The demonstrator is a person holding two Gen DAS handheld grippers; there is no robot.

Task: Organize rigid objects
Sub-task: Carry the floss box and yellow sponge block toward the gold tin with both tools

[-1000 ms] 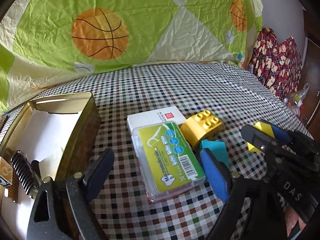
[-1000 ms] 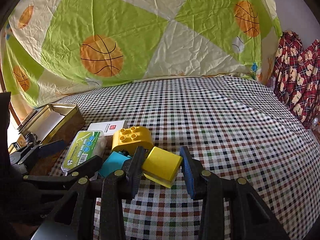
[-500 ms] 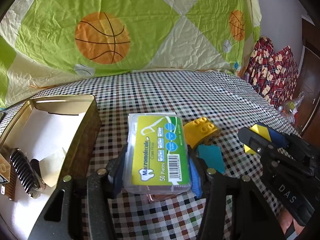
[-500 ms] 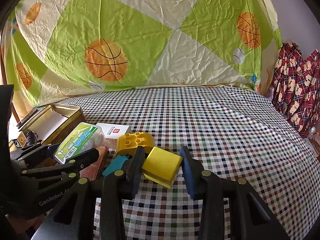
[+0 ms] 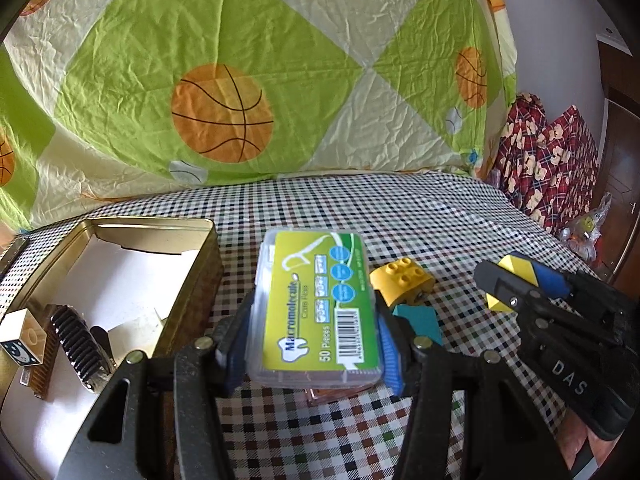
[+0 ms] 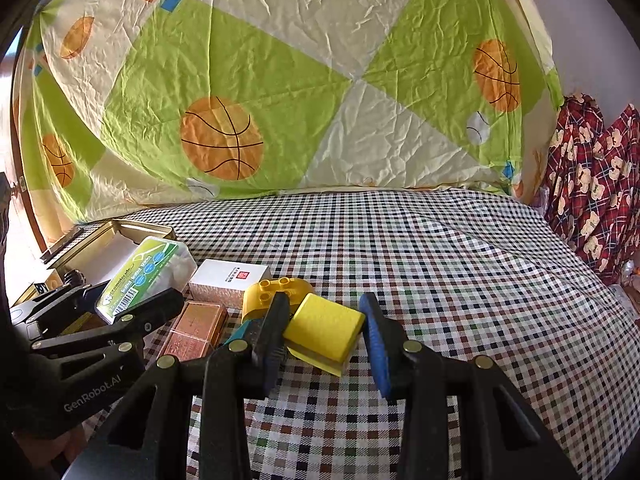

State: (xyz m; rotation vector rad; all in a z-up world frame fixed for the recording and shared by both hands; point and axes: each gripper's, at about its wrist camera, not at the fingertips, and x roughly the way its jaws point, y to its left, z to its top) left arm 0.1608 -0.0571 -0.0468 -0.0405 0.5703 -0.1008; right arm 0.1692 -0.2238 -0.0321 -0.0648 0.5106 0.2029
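Between my left tongs (image 5: 312,344), in the left wrist view, sits the floss box (image 5: 316,308), clamped by its long sides and lifted off the checked tabletop (image 5: 400,216). It looks a light, stiff plastic case with smooth walls, so I judge it could slip if tilted; holding it mid-length, as now, seems best. To the left lies the open tin (image 5: 120,264) with a comb (image 5: 78,340) inside, likely where it goes. Right of the box are a yellow brick (image 5: 402,282) and a teal piece (image 5: 418,318).

Over in the right wrist view, my right tongs (image 6: 324,334) are clenched on a yellow block (image 6: 324,330), just above the cloth. It seems rigid and light, gripped across flat faces. Further left rest a white box (image 6: 228,276) and a copper case (image 6: 196,330).
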